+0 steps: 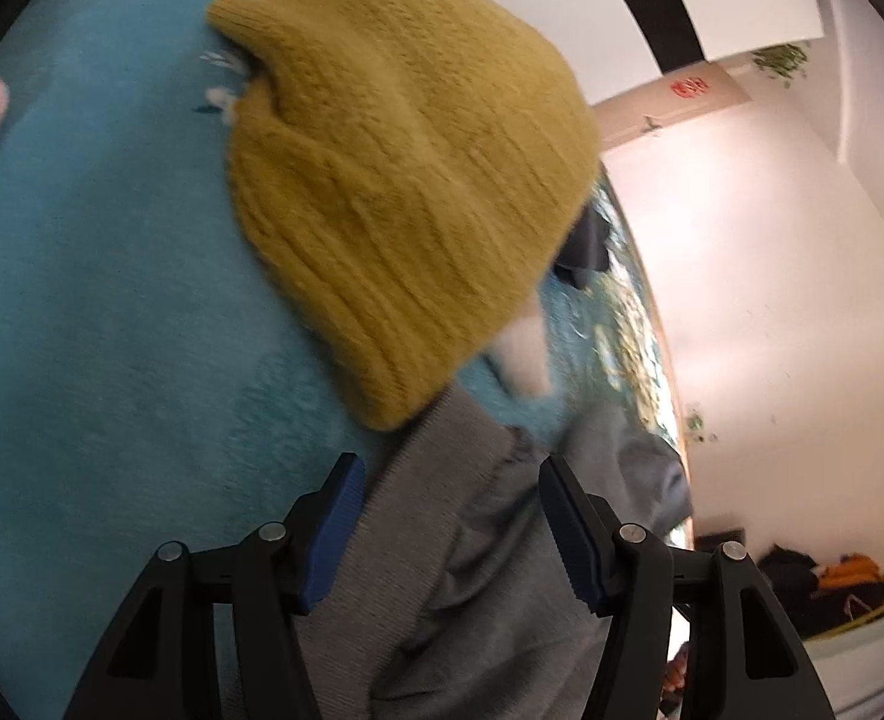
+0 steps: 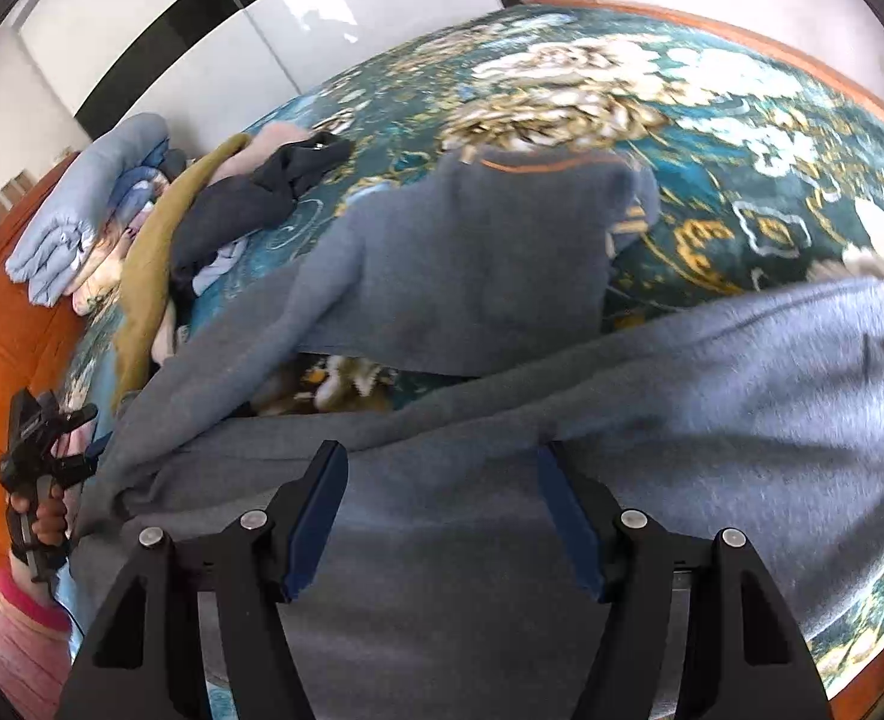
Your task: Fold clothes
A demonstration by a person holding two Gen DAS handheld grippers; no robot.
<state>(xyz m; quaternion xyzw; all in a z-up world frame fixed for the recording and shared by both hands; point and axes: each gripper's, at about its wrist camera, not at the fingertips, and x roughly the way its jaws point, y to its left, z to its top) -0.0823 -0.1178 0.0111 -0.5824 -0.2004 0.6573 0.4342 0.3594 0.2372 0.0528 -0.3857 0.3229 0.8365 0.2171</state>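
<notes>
Grey sweater (image 2: 478, 540) beneath and between both grippers' parted fingers (image 2: 316, 516), unclamped.

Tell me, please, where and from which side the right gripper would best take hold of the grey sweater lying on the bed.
Probably at the sweater's raised ridge just ahead of the right gripper, coming down from above. That fold stands proud across the garment, so the open jaws could straddle it and pinch both layers, whereas the flat cloth around it offers no edge.
</notes>
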